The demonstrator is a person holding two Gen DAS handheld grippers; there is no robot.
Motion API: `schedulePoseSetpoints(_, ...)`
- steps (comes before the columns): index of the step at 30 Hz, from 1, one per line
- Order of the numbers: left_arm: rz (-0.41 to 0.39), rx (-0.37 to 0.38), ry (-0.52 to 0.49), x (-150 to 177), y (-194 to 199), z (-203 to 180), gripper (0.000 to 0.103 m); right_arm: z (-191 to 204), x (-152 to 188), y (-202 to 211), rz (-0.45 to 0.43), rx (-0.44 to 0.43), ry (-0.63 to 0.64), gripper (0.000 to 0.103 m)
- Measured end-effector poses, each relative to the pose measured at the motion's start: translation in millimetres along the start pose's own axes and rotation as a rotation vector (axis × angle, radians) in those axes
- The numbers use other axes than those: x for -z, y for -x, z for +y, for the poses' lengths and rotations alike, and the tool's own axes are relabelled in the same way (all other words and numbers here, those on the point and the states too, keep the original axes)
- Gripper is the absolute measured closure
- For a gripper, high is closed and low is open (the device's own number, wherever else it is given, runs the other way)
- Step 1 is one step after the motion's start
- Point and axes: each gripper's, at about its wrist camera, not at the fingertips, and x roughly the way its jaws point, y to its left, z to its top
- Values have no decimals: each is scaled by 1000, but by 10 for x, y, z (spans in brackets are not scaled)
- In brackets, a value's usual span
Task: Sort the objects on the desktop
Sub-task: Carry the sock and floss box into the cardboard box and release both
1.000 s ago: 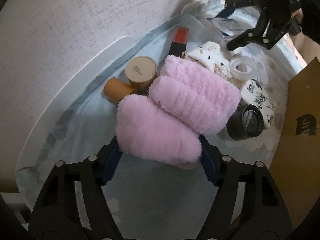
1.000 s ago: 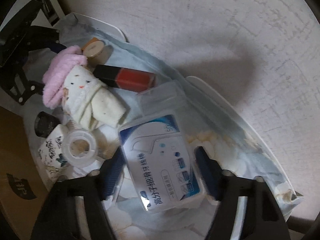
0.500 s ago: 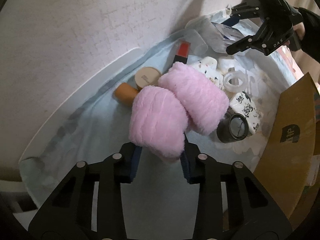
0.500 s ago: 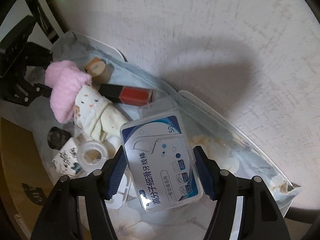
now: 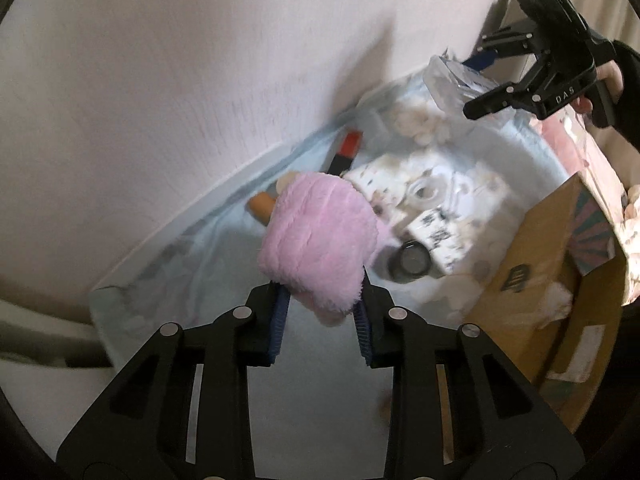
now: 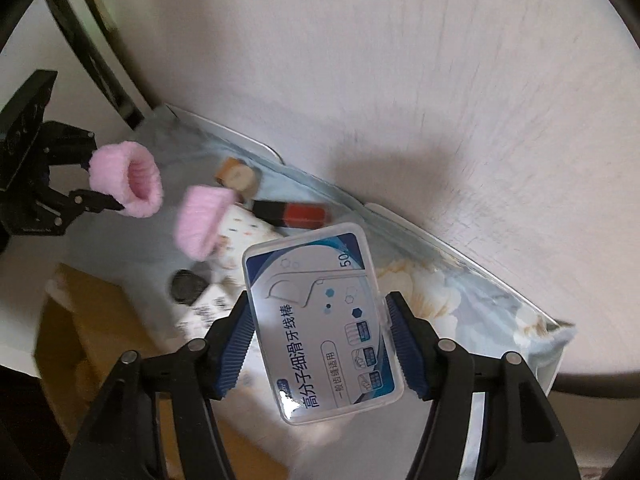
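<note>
My left gripper (image 5: 320, 312) is shut on a fluffy pink wristband (image 5: 320, 240) and holds it above the tray. In the right wrist view the same wristband (image 6: 128, 184) hangs in the left gripper (image 6: 104, 178), well apart from a second pink wristband (image 6: 204, 220) lying on a spotted white cloth (image 6: 244, 228). My right gripper (image 6: 320, 336) is shut on a clear floss-pick box (image 6: 320, 320) with a blue label, lifted over the tray. From the left wrist the right gripper (image 5: 472, 86) is at the top right with the box (image 5: 452, 76).
The tray (image 6: 400, 220), lined with pale blue floral cloth, sits against a white wall. On it lie a red-and-black tube (image 5: 346, 152), a tan jar (image 5: 262, 204), a tape ring (image 5: 426, 192), a patterned tissue pack (image 5: 440, 236) and a black lid (image 5: 412, 260). A cardboard box (image 5: 532, 280) stands beside it.
Both grippers have risen and pulled back from the tray with their loads. The left's wristband has separated from the second pink one, which stayed on the cloth.
</note>
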Motion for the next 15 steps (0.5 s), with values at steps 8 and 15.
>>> schedulePoseSetpoints(8, -28, -32, 7, 38, 710, -427, 77, 466, 227, 590, -39, -44, 64, 43)
schedulePoseSetpoints(15, -22, -11, 31, 252, 1054, -1093, 77, 946, 624, 792, -38, -107, 142, 43)
